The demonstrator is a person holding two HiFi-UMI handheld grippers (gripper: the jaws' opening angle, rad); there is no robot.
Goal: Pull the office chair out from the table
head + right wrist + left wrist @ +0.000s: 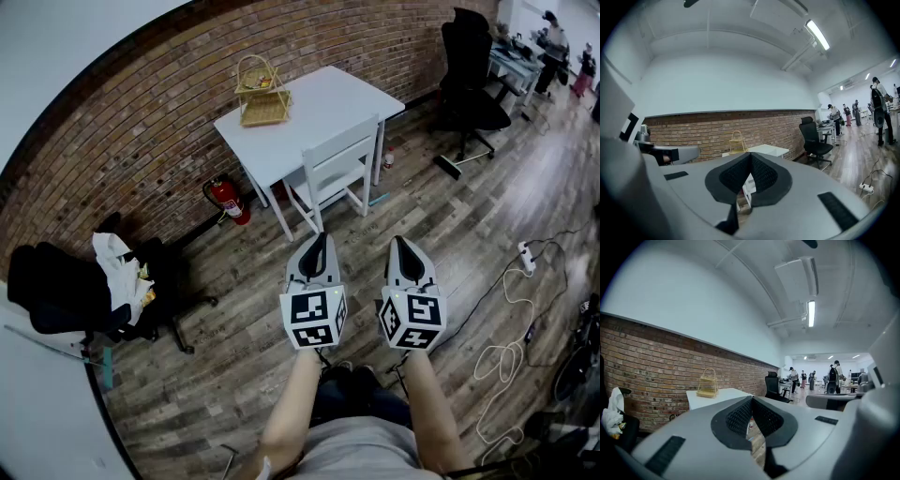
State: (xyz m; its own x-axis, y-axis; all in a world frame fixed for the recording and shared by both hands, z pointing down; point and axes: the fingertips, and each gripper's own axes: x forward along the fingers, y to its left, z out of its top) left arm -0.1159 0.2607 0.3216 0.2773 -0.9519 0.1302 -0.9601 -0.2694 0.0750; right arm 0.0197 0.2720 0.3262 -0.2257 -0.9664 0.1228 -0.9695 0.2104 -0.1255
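Observation:
A black office chair (pixel 469 75) stands at the far right, by a desk (pixel 517 58) with clutter on it; it also shows in the left gripper view (pixel 772 386) and the right gripper view (pixel 813 140). A white table (pixel 323 98) stands against the brick wall with a white wooden chair (pixel 333 169) tucked under its near side. My left gripper (pixel 319 240) (pixel 751 401) and right gripper (pixel 401 242) (pixel 749 159) are held side by side in front of me, well short of the furniture. Both are shut and hold nothing.
A wire basket (pixel 261 92) sits on the white table. A red fire extinguisher (pixel 228 200) leans at the wall. A second black chair (pixel 84 286) draped with clothes stands at the left. A power strip with cables (pixel 527 258) lies on the wooden floor at the right. People stand far off (pixel 834 376).

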